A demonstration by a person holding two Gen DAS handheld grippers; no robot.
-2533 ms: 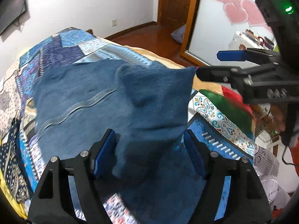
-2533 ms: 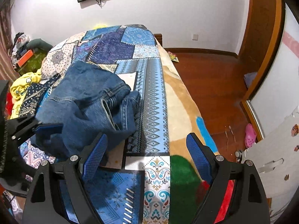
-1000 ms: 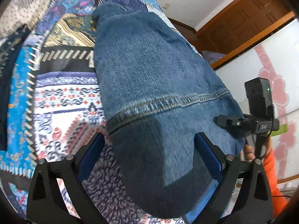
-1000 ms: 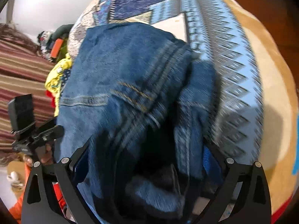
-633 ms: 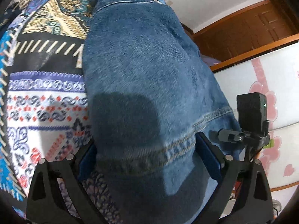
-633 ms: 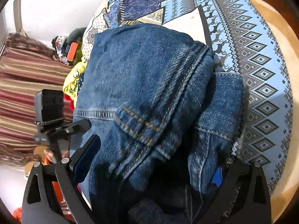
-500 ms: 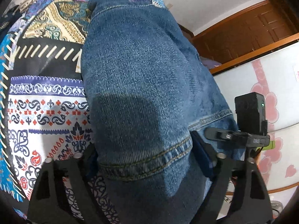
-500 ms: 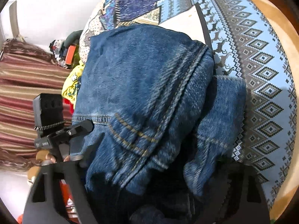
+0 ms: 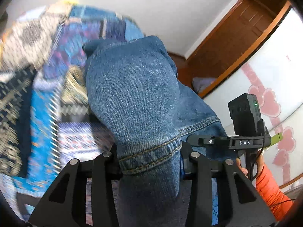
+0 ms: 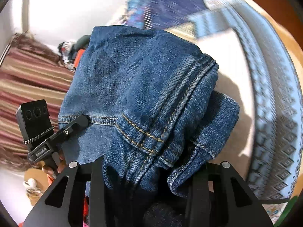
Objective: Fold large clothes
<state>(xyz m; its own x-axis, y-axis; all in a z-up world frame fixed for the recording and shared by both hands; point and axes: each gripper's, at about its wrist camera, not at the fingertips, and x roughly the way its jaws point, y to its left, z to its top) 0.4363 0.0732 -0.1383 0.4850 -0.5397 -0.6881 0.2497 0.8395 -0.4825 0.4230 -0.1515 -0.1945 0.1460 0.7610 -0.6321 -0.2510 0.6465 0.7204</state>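
In your left wrist view, your left gripper (image 9: 149, 157) is clamped on the hemmed edge of the blue jeans (image 9: 136, 98), with denim filling the whole gap between the two black fingers at 6 o'clock. The jeans rise from there toward 12 o'clock as a thick folded bundle, held over the patchwork bedspread (image 9: 43, 87), which is blurred across the 9 o'clock side. At 4 o'clock your right gripper (image 9: 191, 139) reaches in from the side, its fingertips against the same denim; its body carries the white letters "DAS", and a black box (image 9: 244, 117) with a small green light sits on top of it. Your hand in an orange sleeve (image 9: 269, 187) shows just below it. A wooden door frame (image 9: 233, 43) stands at 2 o'clock, beside a white panel with pink hearts (image 9: 269, 102).

In your right wrist view, your right gripper (image 10: 151, 172) is closed on a bunched fold of the jeans (image 10: 144, 83), seams and yellow stitching crowding between its fingers at 6 o'clock. At 8 o'clock your left gripper (image 10: 83, 121) pinches the stitched hem; the label on its side is too small to read surely. A striped curtain (image 10: 28, 83) lies at 9 o'clock, and the blurred bedspread (image 10: 265, 87) curves from 12 to 4 o'clock.
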